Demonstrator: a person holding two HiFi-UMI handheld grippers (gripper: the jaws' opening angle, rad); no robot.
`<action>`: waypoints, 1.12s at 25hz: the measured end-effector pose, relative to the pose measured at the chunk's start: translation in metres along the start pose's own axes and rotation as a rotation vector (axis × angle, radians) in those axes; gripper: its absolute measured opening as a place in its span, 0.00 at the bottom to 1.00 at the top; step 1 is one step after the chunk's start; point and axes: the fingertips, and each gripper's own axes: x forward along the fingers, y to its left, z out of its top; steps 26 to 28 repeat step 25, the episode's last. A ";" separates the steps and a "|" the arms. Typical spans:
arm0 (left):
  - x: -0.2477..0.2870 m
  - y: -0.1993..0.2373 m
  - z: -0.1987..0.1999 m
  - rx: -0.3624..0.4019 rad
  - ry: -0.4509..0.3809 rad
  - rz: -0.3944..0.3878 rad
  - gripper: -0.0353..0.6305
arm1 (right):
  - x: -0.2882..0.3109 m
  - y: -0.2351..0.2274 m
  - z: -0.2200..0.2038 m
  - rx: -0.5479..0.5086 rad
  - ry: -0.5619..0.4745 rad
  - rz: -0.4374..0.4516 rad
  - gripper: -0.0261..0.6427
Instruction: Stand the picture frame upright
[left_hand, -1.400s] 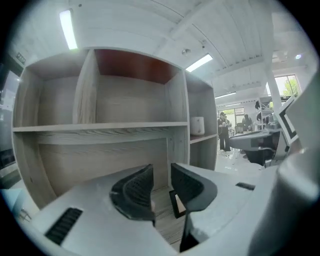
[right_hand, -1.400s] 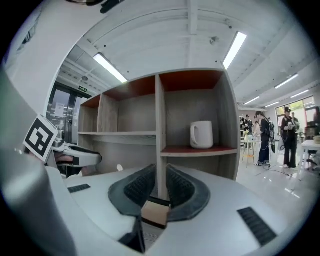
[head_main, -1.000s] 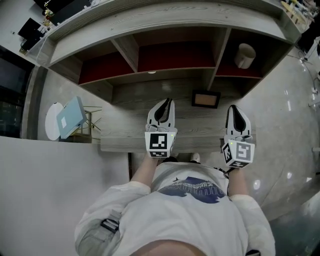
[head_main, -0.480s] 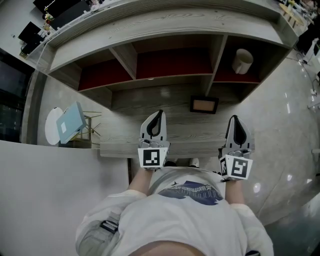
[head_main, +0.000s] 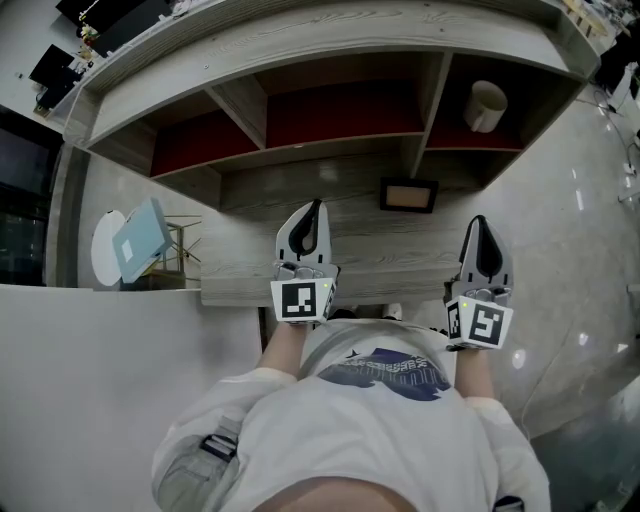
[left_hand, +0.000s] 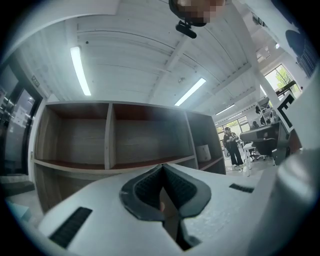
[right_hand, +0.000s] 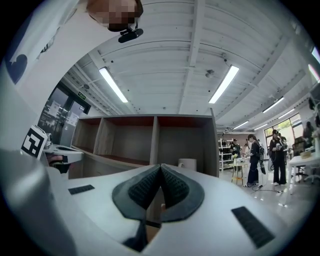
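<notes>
The picture frame (head_main: 408, 194), dark-edged with a tan panel, lies face up on the grey wooden desk (head_main: 250, 280), below the shelf unit. My left gripper (head_main: 310, 207) hovers over the desk to the frame's left, apart from it. Its jaws are shut and empty, as the left gripper view shows (left_hand: 161, 171). My right gripper (head_main: 481, 222) is to the frame's right and a little nearer me, past the desk's right end. It is also shut on nothing (right_hand: 160, 171). In neither gripper view is the frame to be seen.
A shelf unit with red-lined compartments (head_main: 330, 110) stands behind the desk; a white cup (head_main: 485, 106) sits in its right compartment. A light blue panel on a wire stand (head_main: 140, 238) stands left of the desk. People stand far off at the right (right_hand: 275, 155).
The left gripper has shifted a little left, away from the frame; the right gripper has edged slightly right. Both look raised a touch. The frame has not moved.
</notes>
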 end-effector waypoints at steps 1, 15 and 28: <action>0.001 0.000 0.000 -0.003 -0.002 0.000 0.06 | 0.000 -0.001 -0.002 -0.001 0.009 -0.007 0.04; 0.002 0.011 -0.015 -0.018 0.056 0.035 0.06 | 0.004 -0.015 -0.019 0.010 0.069 -0.039 0.03; 0.004 0.006 -0.013 -0.017 0.053 0.021 0.06 | 0.004 -0.013 -0.017 0.003 0.072 -0.038 0.04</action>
